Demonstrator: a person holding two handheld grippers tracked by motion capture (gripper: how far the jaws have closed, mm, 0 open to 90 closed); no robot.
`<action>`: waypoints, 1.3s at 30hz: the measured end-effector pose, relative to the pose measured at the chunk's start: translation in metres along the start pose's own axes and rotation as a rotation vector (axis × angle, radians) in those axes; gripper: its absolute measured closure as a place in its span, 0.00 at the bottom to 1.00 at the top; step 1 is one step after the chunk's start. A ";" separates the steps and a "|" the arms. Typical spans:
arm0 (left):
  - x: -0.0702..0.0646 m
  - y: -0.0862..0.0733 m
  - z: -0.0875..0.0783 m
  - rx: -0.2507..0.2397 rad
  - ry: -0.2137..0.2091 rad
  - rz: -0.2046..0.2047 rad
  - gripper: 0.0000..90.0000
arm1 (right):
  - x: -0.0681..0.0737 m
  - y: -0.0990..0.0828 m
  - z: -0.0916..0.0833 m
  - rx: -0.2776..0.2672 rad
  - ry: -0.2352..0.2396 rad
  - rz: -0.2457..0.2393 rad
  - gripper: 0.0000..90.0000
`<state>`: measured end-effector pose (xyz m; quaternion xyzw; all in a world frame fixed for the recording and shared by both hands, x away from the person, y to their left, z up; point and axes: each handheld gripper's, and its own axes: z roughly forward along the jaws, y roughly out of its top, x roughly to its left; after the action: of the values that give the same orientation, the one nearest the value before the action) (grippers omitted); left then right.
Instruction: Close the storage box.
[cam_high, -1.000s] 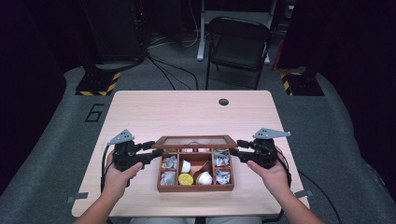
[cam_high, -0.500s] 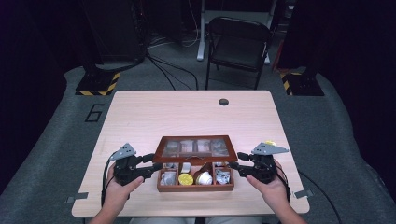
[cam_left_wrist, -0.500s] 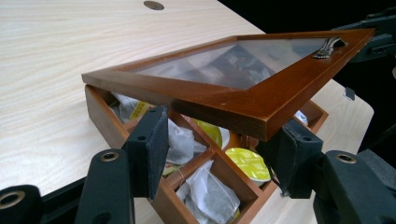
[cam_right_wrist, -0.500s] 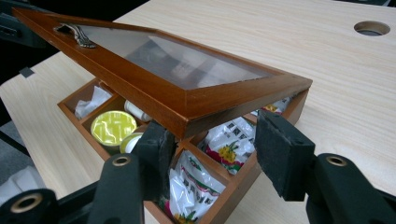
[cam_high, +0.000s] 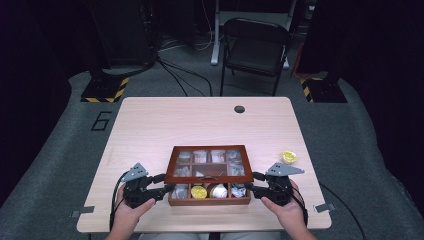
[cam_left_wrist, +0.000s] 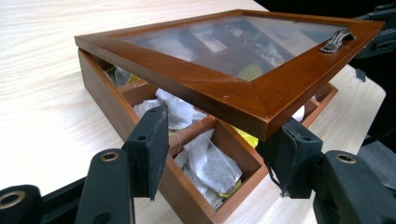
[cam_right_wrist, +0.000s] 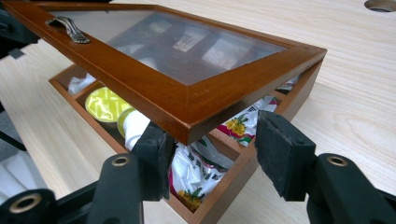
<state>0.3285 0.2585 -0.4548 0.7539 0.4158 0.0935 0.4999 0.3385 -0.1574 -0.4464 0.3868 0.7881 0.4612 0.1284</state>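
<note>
Wooden box (cam_high: 209, 196) sits near the desk's (cam_high: 150, 130) front edge, centred, its glass lid (cam_high: 210, 161) half raised, front edge up. Left gripper (cam_high: 169, 188) at the lid's front-left corner: in the left gripper view (cam_left_wrist: 219, 149) that corner hangs between the jaws, one pad inside the box, the other beside the corner; whether they pinch cannot be told. Right gripper (cam_high: 248, 188) at the front-right corner, jaws just opening, parted around the lid corner (cam_right_wrist: 187, 123) without pressing. Tea bags (cam_left_wrist: 210, 163) and a yellow capsule (cam_right_wrist: 103, 103) inside. A yellow capsule (cam_high: 289, 156) lies near the desk's right edge
</note>
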 end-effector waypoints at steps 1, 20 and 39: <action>0.000 -0.002 0.000 0.010 -0.003 0.000 0.48 | 0.001 -0.001 0.000 -0.001 -0.005 -0.007 0.52; 0.000 -0.019 0.004 0.079 0.011 0.012 0.48 | 0.003 -0.019 0.007 0.050 -0.008 -0.035 0.51; 0.000 -0.033 0.009 0.178 0.010 0.013 0.48 | 0.005 -0.030 0.014 0.149 0.007 -0.045 0.50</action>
<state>0.3163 0.2578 -0.4862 0.7978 0.4199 0.0631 0.4282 0.3281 -0.1529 -0.4782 0.3760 0.8292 0.3996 0.1068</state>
